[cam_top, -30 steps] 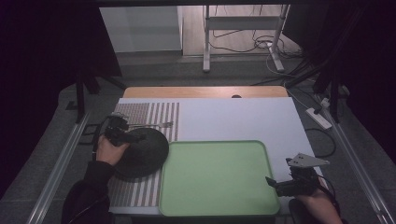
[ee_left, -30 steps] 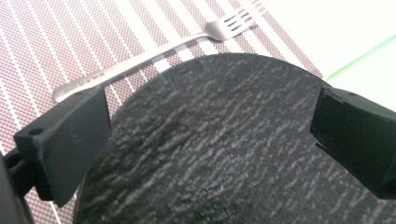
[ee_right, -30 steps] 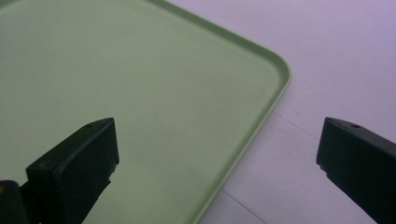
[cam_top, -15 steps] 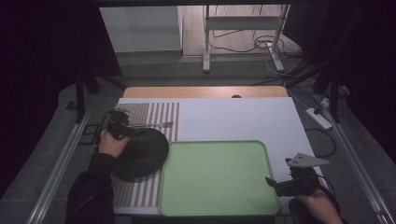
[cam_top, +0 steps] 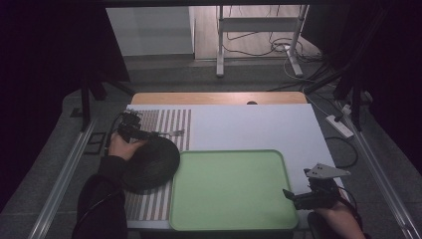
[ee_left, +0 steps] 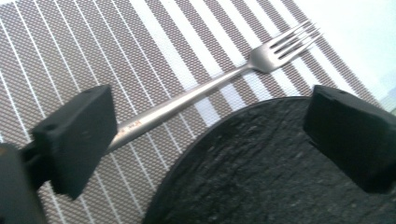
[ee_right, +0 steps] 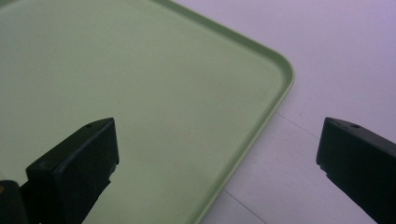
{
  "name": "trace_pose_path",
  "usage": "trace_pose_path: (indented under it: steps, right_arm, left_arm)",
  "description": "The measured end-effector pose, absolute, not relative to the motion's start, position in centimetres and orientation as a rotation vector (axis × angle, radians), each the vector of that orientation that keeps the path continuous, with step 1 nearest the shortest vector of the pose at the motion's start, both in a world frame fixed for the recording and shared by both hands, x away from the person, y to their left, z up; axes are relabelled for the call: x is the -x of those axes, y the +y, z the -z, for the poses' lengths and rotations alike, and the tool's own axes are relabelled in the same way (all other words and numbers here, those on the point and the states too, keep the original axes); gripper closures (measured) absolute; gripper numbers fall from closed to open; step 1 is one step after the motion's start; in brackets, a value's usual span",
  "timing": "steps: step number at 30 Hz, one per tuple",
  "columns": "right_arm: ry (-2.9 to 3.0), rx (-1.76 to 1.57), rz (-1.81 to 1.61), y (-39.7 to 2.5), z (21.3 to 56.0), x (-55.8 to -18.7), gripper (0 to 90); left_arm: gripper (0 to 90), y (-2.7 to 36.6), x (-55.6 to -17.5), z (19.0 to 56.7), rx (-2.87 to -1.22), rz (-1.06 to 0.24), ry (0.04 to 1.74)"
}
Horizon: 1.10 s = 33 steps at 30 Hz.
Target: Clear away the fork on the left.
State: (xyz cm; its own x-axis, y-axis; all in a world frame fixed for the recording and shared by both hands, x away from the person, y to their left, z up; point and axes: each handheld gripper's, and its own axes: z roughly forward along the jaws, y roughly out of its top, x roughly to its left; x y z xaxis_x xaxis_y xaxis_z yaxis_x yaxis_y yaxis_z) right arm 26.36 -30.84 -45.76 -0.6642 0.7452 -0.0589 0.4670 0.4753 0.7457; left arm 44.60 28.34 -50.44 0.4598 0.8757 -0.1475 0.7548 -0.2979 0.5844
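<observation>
A steel fork (ee_left: 210,88) lies on the striped placemat (ee_left: 70,51), tines toward the white table; the fork (cam_top: 169,133) sits just beyond the dark round plate (cam_top: 149,162). My left gripper (cam_top: 144,133) hovers open over the plate's far rim (ee_left: 261,154) and the fork's handle, one jaw on each side. A green tray (cam_top: 229,189) lies empty at the table's front middle. My right gripper (cam_top: 293,195) is open near the tray's right front corner (ee_right: 280,70), nothing between its jaws.
The placemat (cam_top: 171,122) covers the table's left strip. White tabletop (cam_top: 249,124) stretches behind the tray. A power strip (cam_top: 340,125) lies off the table's right edge. Metal rails run along both sides.
My left gripper has slid away from me and slightly right, from the plate's left rim toward the fork. The right gripper has stayed where it was.
</observation>
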Motion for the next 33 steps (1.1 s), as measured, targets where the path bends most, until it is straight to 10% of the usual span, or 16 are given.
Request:
trace_pose_path:
  steps: [5, 13, 33]
  right_arm:
    - [2.351, -1.017, -1.018, -30.8, 45.8, -26.4, 0.0]
    - [2.355, -1.015, -1.021, -30.8, 45.8, -26.4, 0.0]
    - [2.364, -1.005, -1.025, -30.8, 45.8, -26.4, 0.0]
  left_arm:
    - [26.9, 28.8, -45.2, 50.5, -2.123, -0.270, 1.373]
    - [88.5, 29.9, -46.5, 51.1, -2.169, -0.335, 1.449]
    - [88.8, 31.2, -46.7, 52.4, -2.229, -0.218, 1.525]
